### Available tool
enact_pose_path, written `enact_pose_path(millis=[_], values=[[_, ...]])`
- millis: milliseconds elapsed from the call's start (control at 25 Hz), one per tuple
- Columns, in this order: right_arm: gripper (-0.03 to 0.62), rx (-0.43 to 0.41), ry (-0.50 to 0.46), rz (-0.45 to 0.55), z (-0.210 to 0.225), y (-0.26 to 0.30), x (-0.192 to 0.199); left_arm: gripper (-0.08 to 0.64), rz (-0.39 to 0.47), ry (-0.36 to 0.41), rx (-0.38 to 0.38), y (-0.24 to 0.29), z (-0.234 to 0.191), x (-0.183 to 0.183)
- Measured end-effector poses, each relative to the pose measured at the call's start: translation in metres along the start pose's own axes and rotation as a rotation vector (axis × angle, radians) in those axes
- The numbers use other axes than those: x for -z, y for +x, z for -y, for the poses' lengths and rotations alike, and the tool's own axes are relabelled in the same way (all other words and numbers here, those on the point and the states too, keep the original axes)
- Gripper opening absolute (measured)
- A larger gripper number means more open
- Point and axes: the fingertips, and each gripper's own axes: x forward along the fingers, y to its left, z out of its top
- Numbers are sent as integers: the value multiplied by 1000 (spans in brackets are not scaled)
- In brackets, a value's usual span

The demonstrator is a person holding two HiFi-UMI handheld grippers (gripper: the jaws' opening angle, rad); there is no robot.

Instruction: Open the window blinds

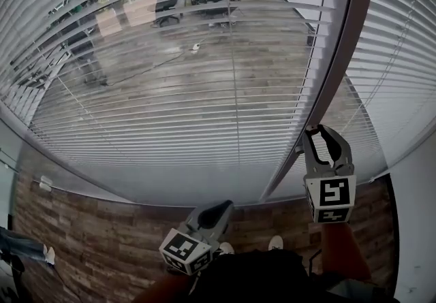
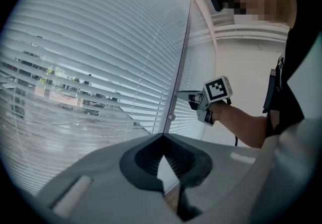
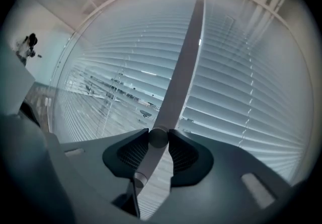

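Observation:
The wide slatted blind [image 1: 170,90] has its slats tilted enough that a street and parked cars show through. A narrower blind [image 1: 398,56] hangs right of the dark window post [image 1: 340,70]. My right gripper [image 1: 320,133] reaches up beside the post. In the right gripper view it is shut [image 3: 158,137] on the thin round tilt wand [image 3: 143,165], which runs down between its jaws. My left gripper [image 1: 219,210] hangs low near my body, shut [image 2: 162,138] with nothing in it, apart from the blinds. It sees the right gripper [image 2: 180,95] at the post.
A wood-plank floor [image 1: 95,227] runs under the window. My shoes [image 1: 274,243] stand close to the sill. A white wall [image 1: 415,227] closes the right side. A lift cord [image 1: 231,56] hangs down the wide blind's middle.

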Motion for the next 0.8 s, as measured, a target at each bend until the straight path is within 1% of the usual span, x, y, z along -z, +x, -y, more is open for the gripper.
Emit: enact_pose_path(millis=[160,280,400,640,680,720,760,800], values=[[149,33,-151,-16,-2,0,0,2,5,7,2,-1,-1,1],[149,51,-211,-34,-1,3,7,2,1,6,-2,3,-3,4],[149,63,-261,-48,-9,-3,7,2,-7,-1,-1,-2,-4,12],[147,121,-447,-69,-17,-5,15,0,-5,4,-2,-5,-3,15],[147,126,-459,-69,-16,-4,16,0,-5,4,-2,-4,-3,15],[149,123,-444,-63,-14,-2,14,2,-4,2,-3,-2,-4,13],[152,109,-391,-48,-11,-1,11,1,-5,-3,-5,1,-3,10],[155,83,-297,-26,-8,1,6,2,-5,-9,-8,3,-3,6]])
